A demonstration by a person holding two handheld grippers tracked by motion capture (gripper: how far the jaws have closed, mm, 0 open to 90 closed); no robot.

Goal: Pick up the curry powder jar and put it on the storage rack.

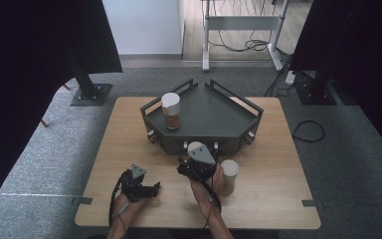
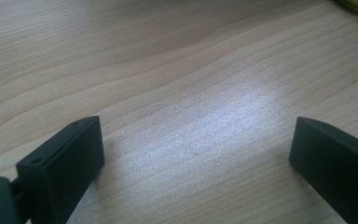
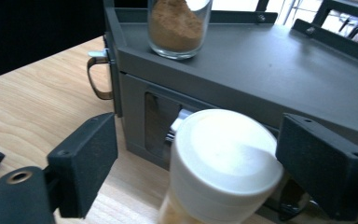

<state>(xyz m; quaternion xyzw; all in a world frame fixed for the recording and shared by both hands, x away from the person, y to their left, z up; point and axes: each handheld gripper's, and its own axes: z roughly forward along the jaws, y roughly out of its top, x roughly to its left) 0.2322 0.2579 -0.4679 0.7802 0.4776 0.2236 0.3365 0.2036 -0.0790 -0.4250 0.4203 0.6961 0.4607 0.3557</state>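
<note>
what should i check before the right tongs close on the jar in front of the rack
1. Jar between the right tongs: ok, its white lid sits between the jaws.
2. Centring: not ok, the lid lies next to the right-hand jaw in the right gripper view, with a gap at the other.
3. Pads on jar: not ok, the tongs look open around it.
4. Room behind: cannot tell, the rack front stands close behind the jar.
5. Second jar: ok, beside the right hand, apart from the jaws.
6. Left tongs: ok, open over bare table.
</note>
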